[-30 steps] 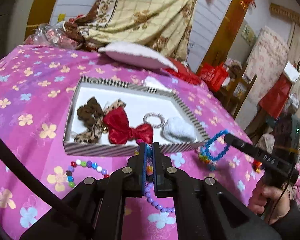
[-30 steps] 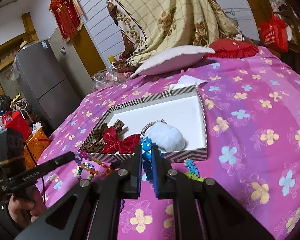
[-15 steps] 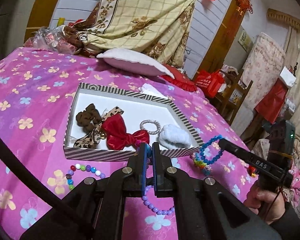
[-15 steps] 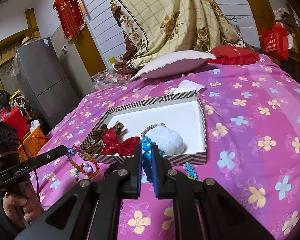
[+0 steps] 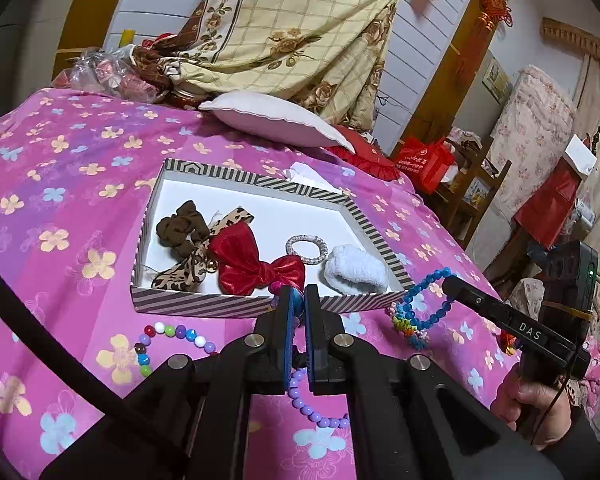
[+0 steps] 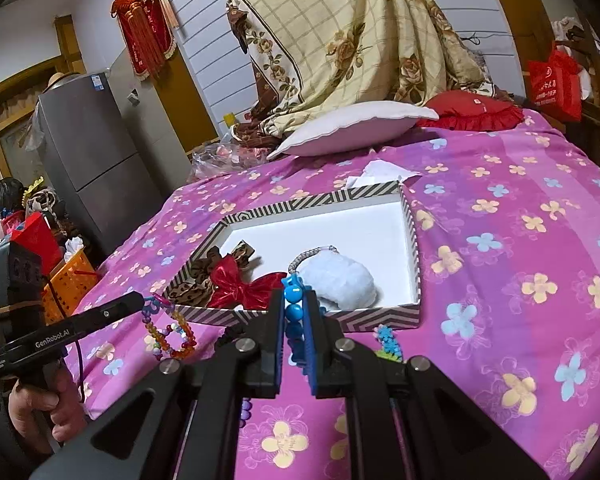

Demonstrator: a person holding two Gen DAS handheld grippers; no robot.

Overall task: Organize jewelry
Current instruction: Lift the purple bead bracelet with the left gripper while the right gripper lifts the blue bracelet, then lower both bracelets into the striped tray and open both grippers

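Both grippers are being held tilted downward before the striped box [image 5: 204, 305]. The left gripper [image 5: 297, 300] is being kept clamped on a multicoloured bracelet [image 6: 168, 330], the right gripper [image 6: 294, 308] on a blue bracelet [image 5: 424, 300]; compared with earlier, the box is appearing slightly farther.

Left gripper [image 5: 297, 300]: matte black body, blue-lined fingers [image 5: 286, 320], round silver screws, black cable at its left. Right gripper [image 6: 293, 304]: same build; its side reads "DAS". Left one's side reads "GenRobot.AI". Green indicator light behind "DAS". Dark sleeves.
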